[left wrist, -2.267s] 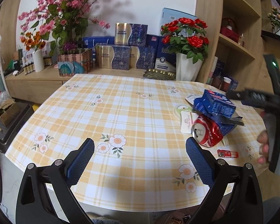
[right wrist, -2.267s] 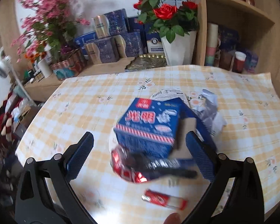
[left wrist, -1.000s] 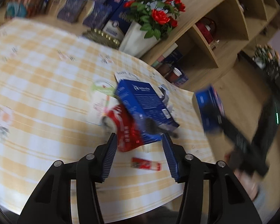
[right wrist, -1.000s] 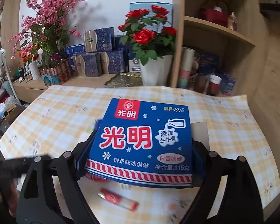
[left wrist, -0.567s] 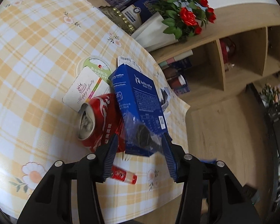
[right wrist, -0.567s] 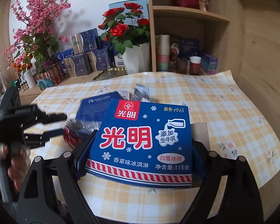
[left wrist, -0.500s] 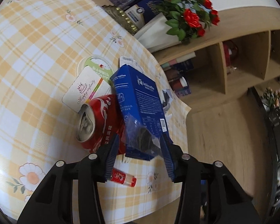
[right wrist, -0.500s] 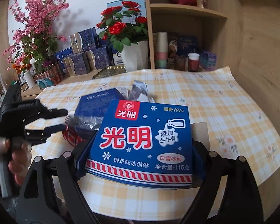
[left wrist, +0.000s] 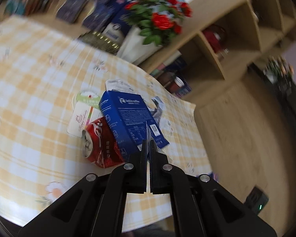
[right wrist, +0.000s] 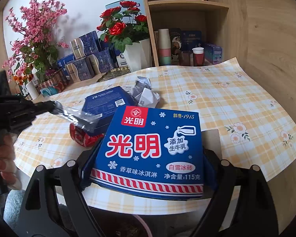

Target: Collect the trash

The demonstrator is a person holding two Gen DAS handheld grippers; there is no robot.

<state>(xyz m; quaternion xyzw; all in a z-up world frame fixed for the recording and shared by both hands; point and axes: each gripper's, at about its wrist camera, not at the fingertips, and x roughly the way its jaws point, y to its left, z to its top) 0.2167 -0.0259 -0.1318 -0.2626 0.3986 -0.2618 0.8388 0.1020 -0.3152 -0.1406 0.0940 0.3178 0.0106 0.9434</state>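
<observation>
My right gripper (right wrist: 148, 165) is shut on a blue ice cream box (right wrist: 152, 152) and holds it off the table's near edge. My left gripper (left wrist: 147, 144) is shut on a clear plastic wrapper (right wrist: 77, 114), seen edge-on in the left wrist view (left wrist: 147, 132). It hovers over a crushed red cola can (left wrist: 102, 144) and a blue coffee box (left wrist: 128, 118). The left gripper (right wrist: 49, 104) shows at the left of the right wrist view. A crumpled white wrapper (right wrist: 146, 96) lies behind the coffee box (right wrist: 106, 100).
A white card (left wrist: 81, 118) and a round green lid (left wrist: 86, 98) lie on the yellow checked tablecloth (left wrist: 29, 83). A white vase of red roses (right wrist: 126, 39), gift boxes and wooden shelves (right wrist: 187, 6) stand behind the table. The wood floor (left wrist: 246, 138) lies right.
My left gripper has shut fully on the clear wrapper and lifted slightly. My right gripper has kept the ice cream box and drawn back toward the table's near edge.
</observation>
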